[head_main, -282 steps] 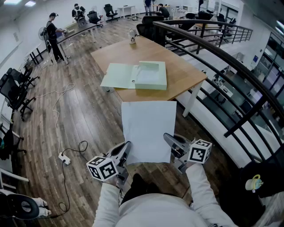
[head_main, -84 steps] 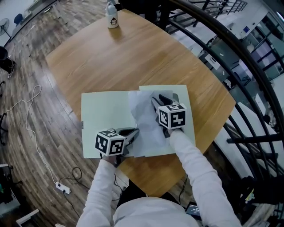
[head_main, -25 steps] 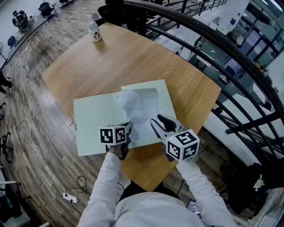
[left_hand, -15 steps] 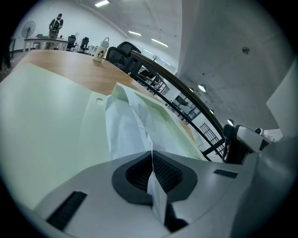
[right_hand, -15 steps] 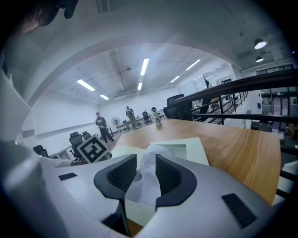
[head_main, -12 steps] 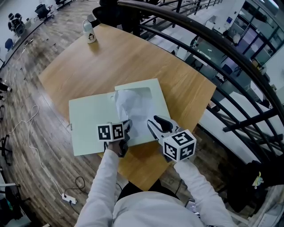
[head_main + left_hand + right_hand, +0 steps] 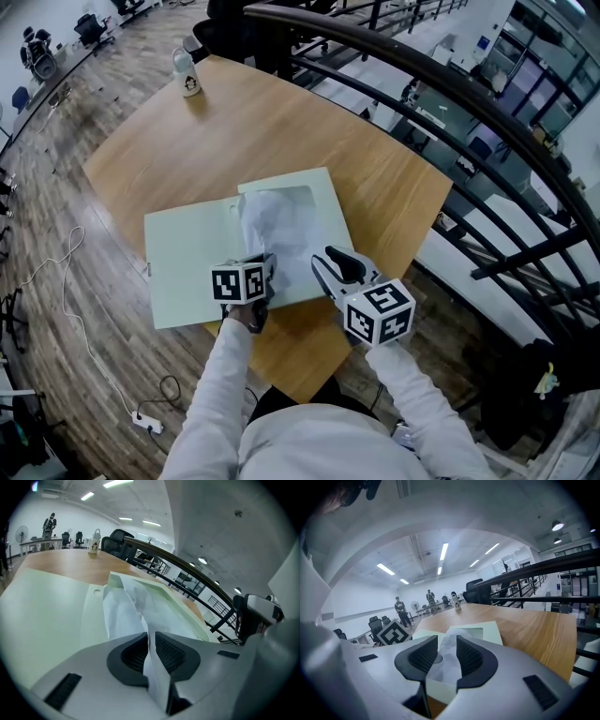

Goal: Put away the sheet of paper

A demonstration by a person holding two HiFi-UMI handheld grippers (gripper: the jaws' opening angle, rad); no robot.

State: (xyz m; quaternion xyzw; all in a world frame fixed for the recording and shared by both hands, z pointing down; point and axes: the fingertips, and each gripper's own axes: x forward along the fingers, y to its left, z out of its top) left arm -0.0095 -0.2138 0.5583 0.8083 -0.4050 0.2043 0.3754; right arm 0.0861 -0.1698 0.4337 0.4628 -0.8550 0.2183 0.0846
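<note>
Sheet of paper [image 7: 281, 234] lies crumpled in tray half of open green file box [image 7: 183, 272] on worktop [image 7: 281, 112]. Left gripper [image 7: 269, 272] fingers pinch sheet's near edge; right gripper [image 7: 334, 262] fingers wide, empty, just off box's near rim. Judgement: smooth sheet flat into tray, tuck raised folds below rim, release pinch gently before closing lid

I'm counting one desk [image 7: 281, 131], one folder [image 7: 183, 262], one paper sheet [image 7: 281, 234], one bottle [image 7: 187, 73]. Two claws are showing: left claw [image 7: 266, 274], right claw [image 7: 330, 265].
</note>
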